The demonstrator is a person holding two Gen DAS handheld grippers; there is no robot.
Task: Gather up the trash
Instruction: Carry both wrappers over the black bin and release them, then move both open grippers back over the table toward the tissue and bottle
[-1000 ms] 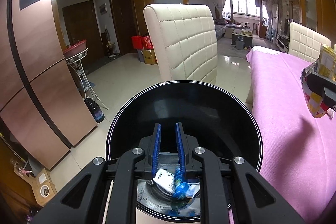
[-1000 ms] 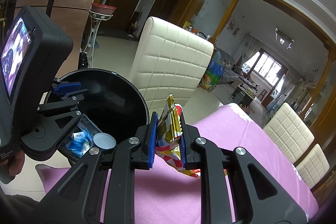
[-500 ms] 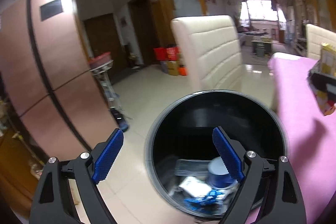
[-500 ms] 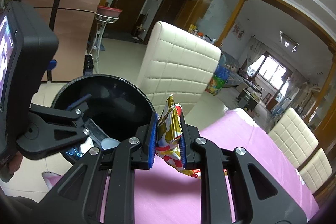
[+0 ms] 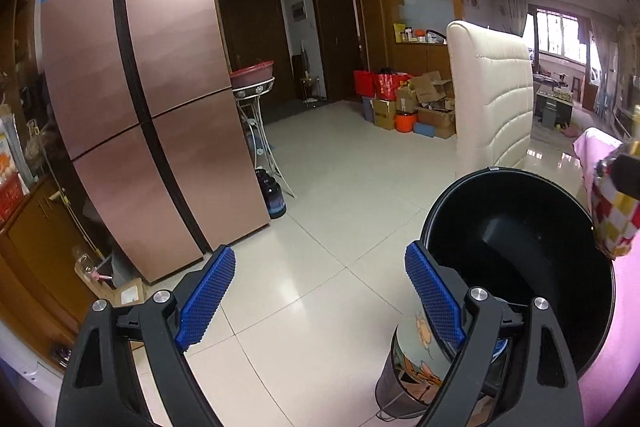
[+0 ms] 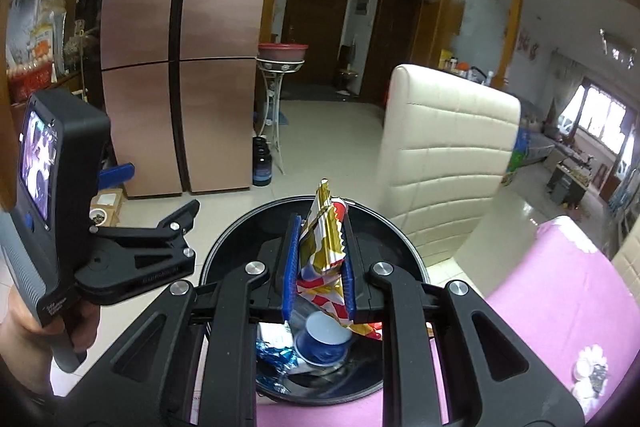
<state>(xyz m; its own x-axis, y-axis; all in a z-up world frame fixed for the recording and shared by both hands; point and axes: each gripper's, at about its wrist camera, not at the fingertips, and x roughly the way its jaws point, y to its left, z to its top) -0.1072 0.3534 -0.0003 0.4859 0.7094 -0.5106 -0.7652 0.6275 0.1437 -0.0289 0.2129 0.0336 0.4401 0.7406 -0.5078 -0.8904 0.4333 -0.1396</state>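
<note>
- Snack wrapper [image 6: 325,247], gold foil with red-and-white checks: clamped between the two blue pads of the right gripper [image 6: 319,259]. Its top edge sticks up past the fingertips; its lower end hangs out below the pads.
- Right jaws: closed on the wrapper, foil crumpled between the pads.
- Trash bin [image 6: 400,239], black inside with a round rim: directly beyond and beneath the right jaws. The held wrapper sits over the bin opening.
- Bin contents, seen under the right jaws: a blue cup [image 6: 326,341] and crinkled blue foil [image 6: 276,353]. The rest of the bin floor is hidden by the gripper body.
- Left gripper [image 5: 320,303]: jaws spread wide, nothing between the pads; only floor tile shows in the gap.
- In the left wrist view the bin [image 5: 520,227] lies just outside the right-hand finger [image 5: 434,299], which covers part of the rim. The bin's outer wall shows a printed pattern too distorted to read.
- Same view: the wrapper [image 5: 612,219] appears at the right edge of the frame, cut off by it; the dark shape holding it is only partly seen.
- Right wrist view: the left gripper's handle and screen [image 6: 52,211] sit to the left of the right jaws, held by a hand [image 6: 36,323] cut off by the frame edge.
- Pink tablecloth [image 6: 560,307]: to the right of the right jaws and under the gripper body. A small item near its lower right edge is too blurred to identify.
- Cream padded chair [image 6: 444,163]: beyond the bin.
- Copper-toned refrigerator [image 5: 132,99]: far ahead and left of the left jaws.
</note>
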